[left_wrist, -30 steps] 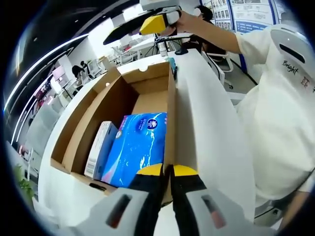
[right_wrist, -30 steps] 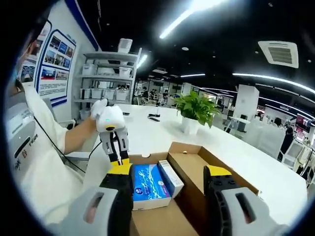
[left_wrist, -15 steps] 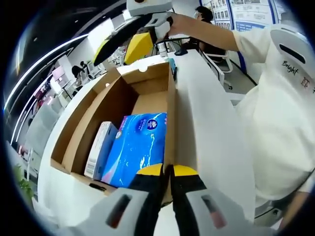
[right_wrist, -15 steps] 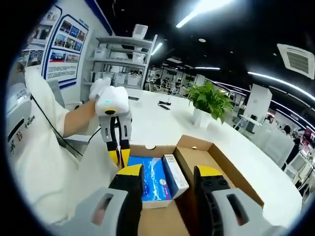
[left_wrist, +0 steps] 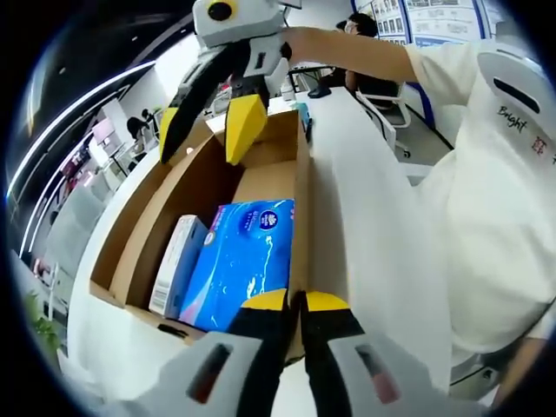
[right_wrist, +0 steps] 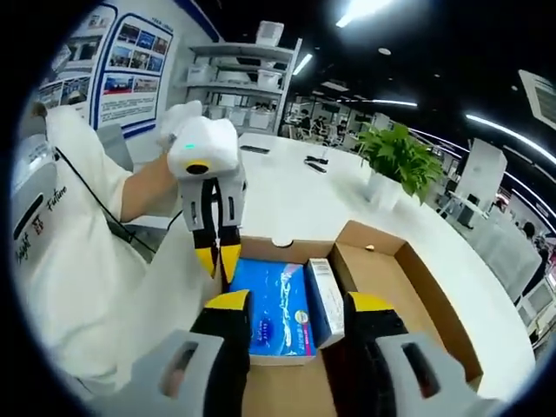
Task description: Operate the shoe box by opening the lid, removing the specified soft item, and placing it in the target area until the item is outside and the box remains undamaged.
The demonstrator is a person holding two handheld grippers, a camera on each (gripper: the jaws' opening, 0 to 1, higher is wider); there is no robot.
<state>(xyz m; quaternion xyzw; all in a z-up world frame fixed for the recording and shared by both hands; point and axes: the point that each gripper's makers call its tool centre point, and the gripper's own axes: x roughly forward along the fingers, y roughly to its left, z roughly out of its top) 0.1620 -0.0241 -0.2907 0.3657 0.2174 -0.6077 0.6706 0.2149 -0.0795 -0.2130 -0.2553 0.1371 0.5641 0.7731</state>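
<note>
Left gripper (left_wrist: pixel 294 304) pinching shoe box (left_wrist: pixel 208 178) side wall, jaws closed on cardboard. Right gripper (right_wrist: pixel 287 304) hovering over box, jaws wide. Blue soft pack (left_wrist: pixel 243 256) lying inside box beside white carton (left_wrist: pixel 176 261). Risk: descending jaws snagging carton or crushing wall.

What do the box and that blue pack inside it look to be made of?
The shoe box looks like matte brown cardboard, with raw tan walls and folded flaps. The blue pack looks like soft glossy plastic film, since light glints off it; probably a tissue pack.
</note>
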